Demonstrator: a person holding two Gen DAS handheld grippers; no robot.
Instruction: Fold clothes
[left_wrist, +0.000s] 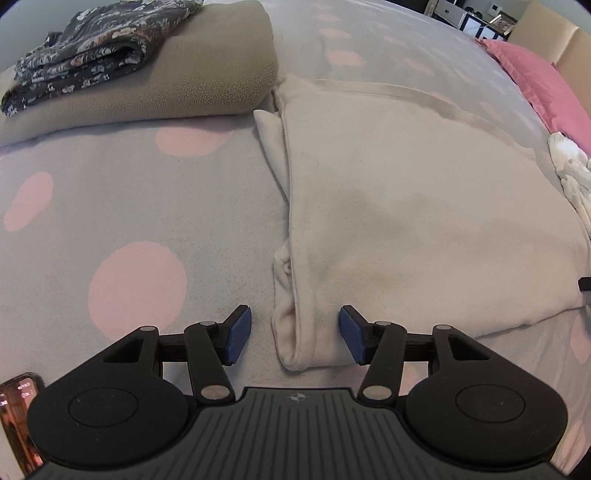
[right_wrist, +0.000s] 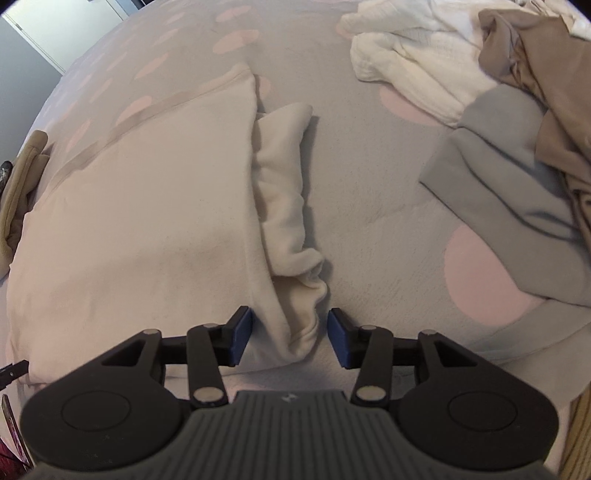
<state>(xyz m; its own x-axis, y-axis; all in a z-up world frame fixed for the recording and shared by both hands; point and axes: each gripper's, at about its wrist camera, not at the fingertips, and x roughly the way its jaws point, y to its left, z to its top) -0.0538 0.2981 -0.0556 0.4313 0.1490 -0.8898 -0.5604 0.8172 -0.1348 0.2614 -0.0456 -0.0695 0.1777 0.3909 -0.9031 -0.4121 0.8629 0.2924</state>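
A: What is lying across the bed right now?

B: A grey, slightly fuzzy bedspread with big pale pink dots is covering it, and the cream garment is taking up the middle, spread flat with its sides turned in so it is forming a broad, tapering panel. It is looking like soft fleece or brushed knit, thick enough to be holding rounded fold edges.

A: And the heaps around it?

B: In the left wrist view a folded tan blanket is sitting at the far left with a dark floral garment folded on top, so that side is reading as the finished stack. In the right wrist view a loose heap of white, grey and tan cloth is lying crumpled to the right, probably waiting its turn. A pink pillow is resting by the headboard.

A: Why are the grippers sitting where they are?

B: Each is straddling a near corner. The left gripper is standing with its jaws spread either side of the doubled left edge; the right gripper is likewise spread around the bunched sleeve tucked along the right edge. Neither is pinching cloth. I am judging this as lining up for a lengthwise fold or just letting go after one; the scene is fitting both.
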